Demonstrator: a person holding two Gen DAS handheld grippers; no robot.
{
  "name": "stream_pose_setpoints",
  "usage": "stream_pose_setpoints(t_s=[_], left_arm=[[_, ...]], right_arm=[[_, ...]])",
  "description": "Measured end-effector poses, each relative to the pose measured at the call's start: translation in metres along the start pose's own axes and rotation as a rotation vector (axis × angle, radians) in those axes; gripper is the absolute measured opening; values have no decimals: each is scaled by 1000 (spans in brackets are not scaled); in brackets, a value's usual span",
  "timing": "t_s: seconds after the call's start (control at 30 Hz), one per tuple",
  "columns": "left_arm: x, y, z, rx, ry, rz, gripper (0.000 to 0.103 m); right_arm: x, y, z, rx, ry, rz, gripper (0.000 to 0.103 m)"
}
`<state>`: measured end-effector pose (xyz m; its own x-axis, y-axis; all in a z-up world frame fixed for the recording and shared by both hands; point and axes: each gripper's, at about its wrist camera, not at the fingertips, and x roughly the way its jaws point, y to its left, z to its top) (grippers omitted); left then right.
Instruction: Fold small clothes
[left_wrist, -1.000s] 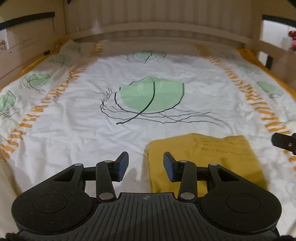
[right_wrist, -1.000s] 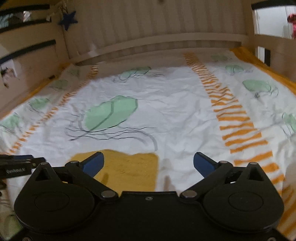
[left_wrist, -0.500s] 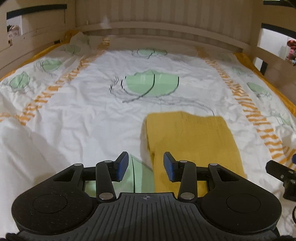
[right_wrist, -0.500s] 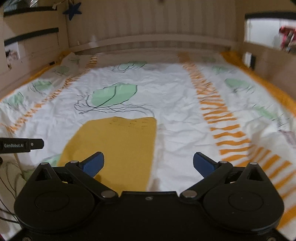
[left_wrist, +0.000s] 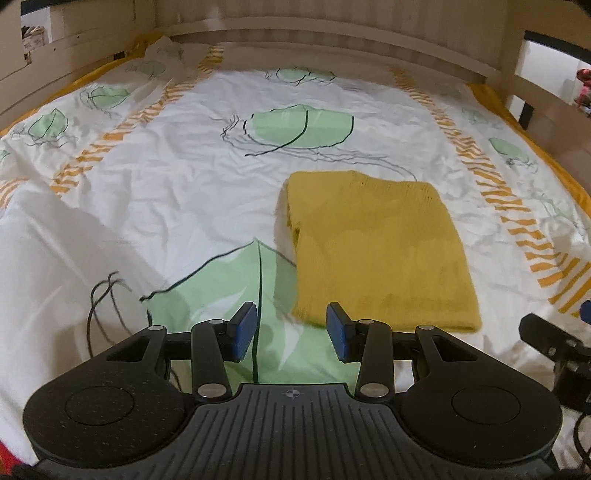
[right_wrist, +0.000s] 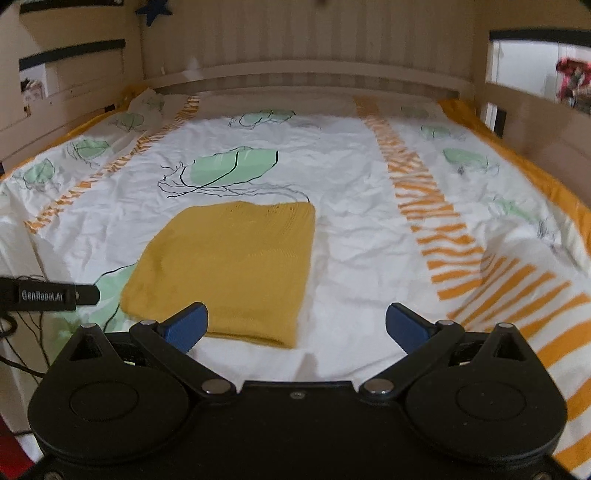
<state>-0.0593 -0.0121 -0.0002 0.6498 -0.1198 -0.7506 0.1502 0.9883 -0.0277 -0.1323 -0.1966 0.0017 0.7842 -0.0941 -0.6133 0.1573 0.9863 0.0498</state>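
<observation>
A mustard-yellow knitted garment (left_wrist: 376, 251) lies folded into a flat rectangle on the bed; it also shows in the right wrist view (right_wrist: 229, 266). My left gripper (left_wrist: 291, 330) is open and empty, just short of the garment's near left corner. My right gripper (right_wrist: 297, 326) is wide open and empty, just short of the garment's near right corner. The right gripper's tip shows at the left view's right edge (left_wrist: 554, 339), and the left gripper's side shows in the right view (right_wrist: 48, 295).
The bed cover (left_wrist: 166, 192) is white with green leaf prints and orange striped bands (right_wrist: 424, 192). A wooden headboard (right_wrist: 303, 77) and side rails (left_wrist: 546, 96) enclose the bed. Thin black cables (left_wrist: 103, 306) lie at the near left.
Both grippers have pulled back and up from the garment, so the whole folded rectangle now shows ahead. The garment lies still. Neither gripper's opening has changed.
</observation>
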Motion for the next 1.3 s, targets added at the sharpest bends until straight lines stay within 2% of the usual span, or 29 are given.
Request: stream_pose_setpoints(t_s=[0.23,1.3], left_arm=[[1,0,-5,-5,23,-8,40],[7,-10,-5,27,60,-22,40]], right_arm=[[-1,-3,-3,42,3,1,102],[9,2,0,50,37,9,102]])
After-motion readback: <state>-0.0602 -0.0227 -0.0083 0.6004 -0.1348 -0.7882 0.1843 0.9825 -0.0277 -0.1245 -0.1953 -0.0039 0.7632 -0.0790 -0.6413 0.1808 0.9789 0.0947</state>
